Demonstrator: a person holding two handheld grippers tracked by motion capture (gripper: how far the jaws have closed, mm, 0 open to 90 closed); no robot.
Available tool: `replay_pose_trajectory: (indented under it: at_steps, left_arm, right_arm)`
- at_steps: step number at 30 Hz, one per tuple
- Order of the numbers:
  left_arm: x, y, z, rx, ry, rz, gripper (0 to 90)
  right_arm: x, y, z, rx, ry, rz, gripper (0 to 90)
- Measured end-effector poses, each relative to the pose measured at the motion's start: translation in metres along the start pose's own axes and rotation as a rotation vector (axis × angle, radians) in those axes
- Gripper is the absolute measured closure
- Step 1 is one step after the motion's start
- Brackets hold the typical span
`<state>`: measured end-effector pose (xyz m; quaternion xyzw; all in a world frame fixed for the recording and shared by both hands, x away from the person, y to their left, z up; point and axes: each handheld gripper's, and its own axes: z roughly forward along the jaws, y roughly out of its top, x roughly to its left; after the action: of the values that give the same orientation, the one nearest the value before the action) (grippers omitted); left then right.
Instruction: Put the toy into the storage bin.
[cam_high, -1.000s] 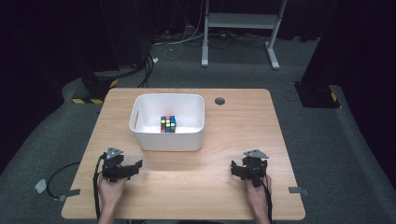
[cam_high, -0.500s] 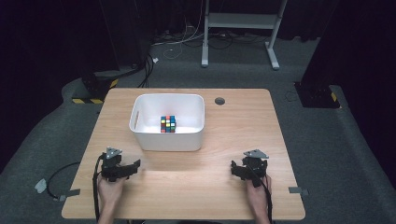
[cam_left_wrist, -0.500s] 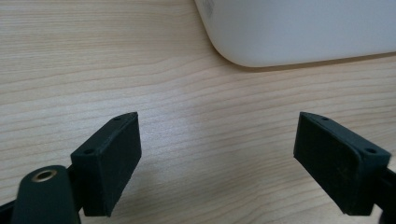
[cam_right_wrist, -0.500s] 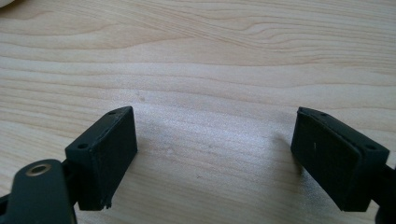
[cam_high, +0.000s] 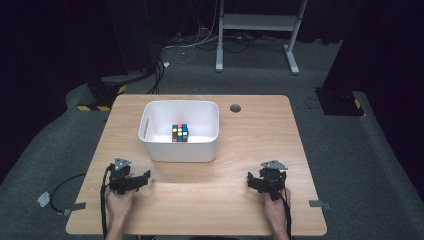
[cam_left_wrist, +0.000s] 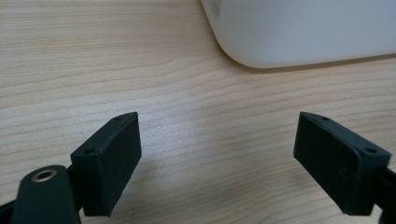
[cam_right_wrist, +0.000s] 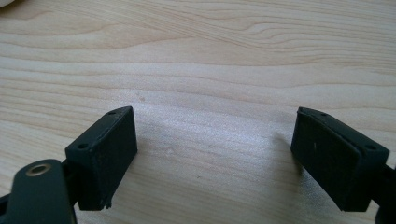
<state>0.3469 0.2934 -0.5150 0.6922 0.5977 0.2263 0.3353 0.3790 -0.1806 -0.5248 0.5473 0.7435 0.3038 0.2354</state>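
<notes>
The puzzle cube (cam_high: 180, 133) in the white bin (cam_high: 150, 145) is judged light, rigid, slick; opposite flat faces are best pinched; both grippers, left (cam_high: 142, 178) and right (cam_high: 251, 181), are held wide apart, empty

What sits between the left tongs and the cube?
The near wall of the white bin; the cube lies inside it, left tongs outside, per the high view.

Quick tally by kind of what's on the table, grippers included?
Puzzle cube: 1, inside the bin
White bin: 1
Grippers: 2, left gripper and right gripper, both open, resting on the wooden table
Total: 4
</notes>
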Motion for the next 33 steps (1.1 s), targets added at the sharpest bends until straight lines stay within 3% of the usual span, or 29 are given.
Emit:
replay_pose_trajectory:
  at_steps: [11, 33]
  left_arm:
    - [0.000, 0.001, 0.005, 0.003, 0.035, 0.012, 15.6]
    - [0.001, -0.001, 0.014, 0.014, 0.056, 0.014, 15.7]
  right_arm:
    - [0.000, 0.000, 0.000, -0.001, -0.001, 0.000, 14.3]
    - [0.000, 0.000, 0.000, 0.000, -0.001, 0.000, 14.3]
